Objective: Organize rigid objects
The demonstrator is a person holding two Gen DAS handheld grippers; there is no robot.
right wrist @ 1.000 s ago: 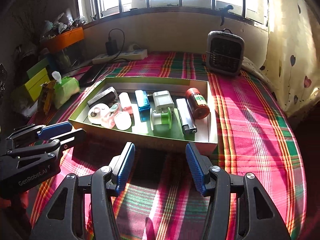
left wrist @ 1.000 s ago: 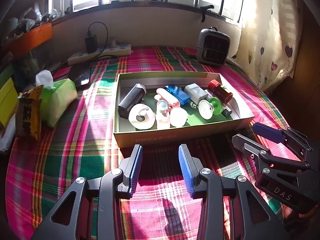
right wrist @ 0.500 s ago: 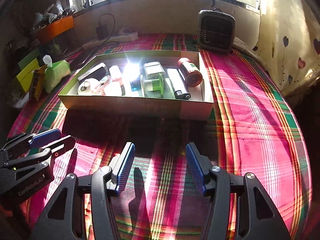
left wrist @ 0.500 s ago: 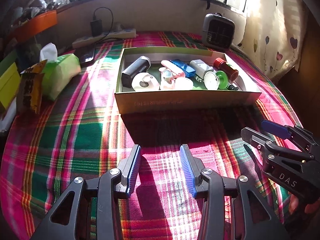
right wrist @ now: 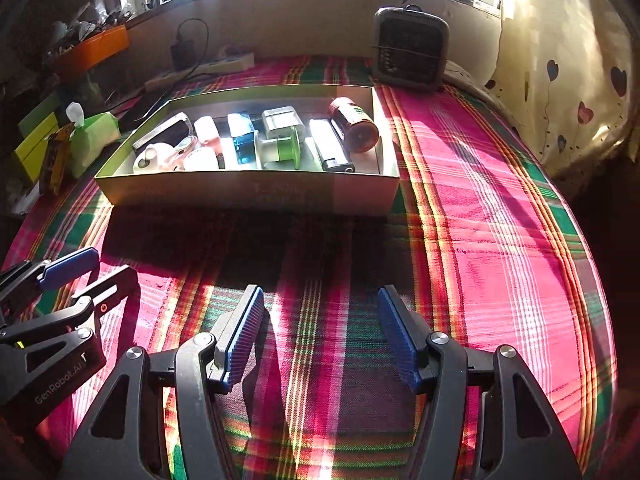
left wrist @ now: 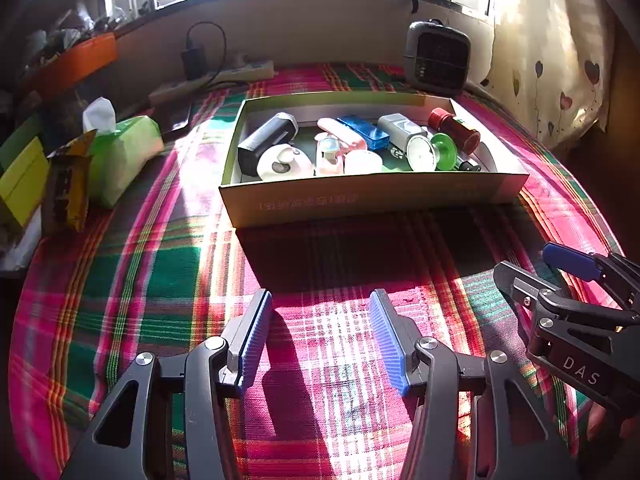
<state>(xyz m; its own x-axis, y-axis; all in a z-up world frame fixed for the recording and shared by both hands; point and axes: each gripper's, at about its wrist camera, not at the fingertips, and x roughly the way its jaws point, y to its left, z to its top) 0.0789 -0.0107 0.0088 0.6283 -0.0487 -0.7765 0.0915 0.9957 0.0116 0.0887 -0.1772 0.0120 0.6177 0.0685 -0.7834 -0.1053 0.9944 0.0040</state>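
Observation:
A shallow cardboard box point(left wrist: 372, 196) point(right wrist: 248, 192) stands on the plaid cloth and holds several small rigid objects: a black case point(left wrist: 266, 142), a white tape roll point(left wrist: 282, 162), a blue box point(left wrist: 362, 132), a green spool point(left wrist: 444, 152) point(right wrist: 290, 148), a red bottle point(left wrist: 456, 130) point(right wrist: 354, 122) and a lighter point(right wrist: 330, 152). My left gripper point(left wrist: 320, 336) is open and empty, well short of the box's near wall. My right gripper point(right wrist: 318, 334) is open and empty, also short of the box; it shows at the right of the left wrist view point(left wrist: 560, 276).
A small grey heater point(left wrist: 436, 56) point(right wrist: 410, 50) stands behind the box. A green tissue pack point(left wrist: 118, 158), a snack packet point(left wrist: 66, 188) and yellow boxes point(left wrist: 20, 180) sit at the left. A power strip point(left wrist: 216, 80) lies by the wall. A curtain point(right wrist: 568, 72) hangs at the right.
Both grippers have pulled back from the box toward the near edge of the cloth. Both stay open and empty. The box's contents have not moved.

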